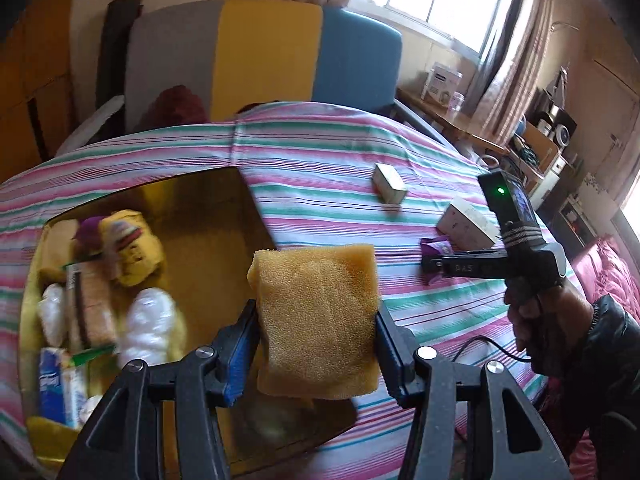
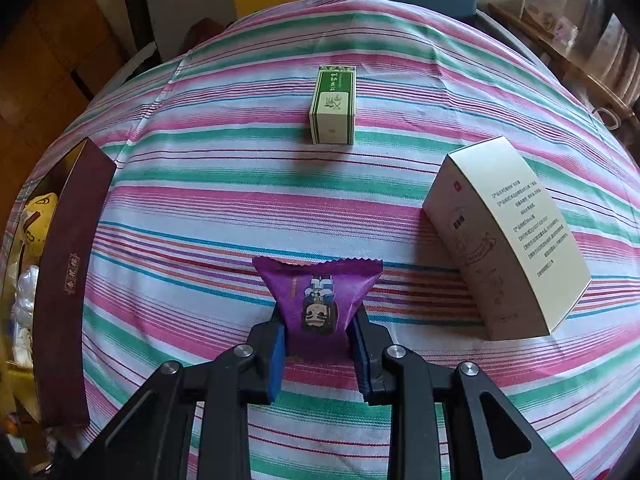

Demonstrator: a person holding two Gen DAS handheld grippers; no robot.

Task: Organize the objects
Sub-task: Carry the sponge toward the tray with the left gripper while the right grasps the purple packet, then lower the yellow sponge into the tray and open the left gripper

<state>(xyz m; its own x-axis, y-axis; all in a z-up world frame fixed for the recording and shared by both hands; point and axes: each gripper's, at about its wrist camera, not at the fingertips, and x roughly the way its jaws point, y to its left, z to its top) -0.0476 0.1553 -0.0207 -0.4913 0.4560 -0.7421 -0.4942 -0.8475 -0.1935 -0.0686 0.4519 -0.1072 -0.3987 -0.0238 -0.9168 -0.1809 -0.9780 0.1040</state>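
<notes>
My left gripper (image 1: 316, 344) is clamped on the yellow sponge (image 1: 316, 320), hanging above the near right corner of the open box (image 1: 208, 208); the drop spot lies left and ahead. My right gripper (image 2: 320, 344), nearly closed, pinches the purple snack packet (image 2: 318, 300), long axis across the jaws, low over the striped cloth (image 2: 200, 208). The box lies far left of it, so the left hand is nearer. Bedroom, window behind.

Box contents (image 1: 100, 280) blurred — sponge (image 1: 316, 320) hides the box's near corner.
</notes>
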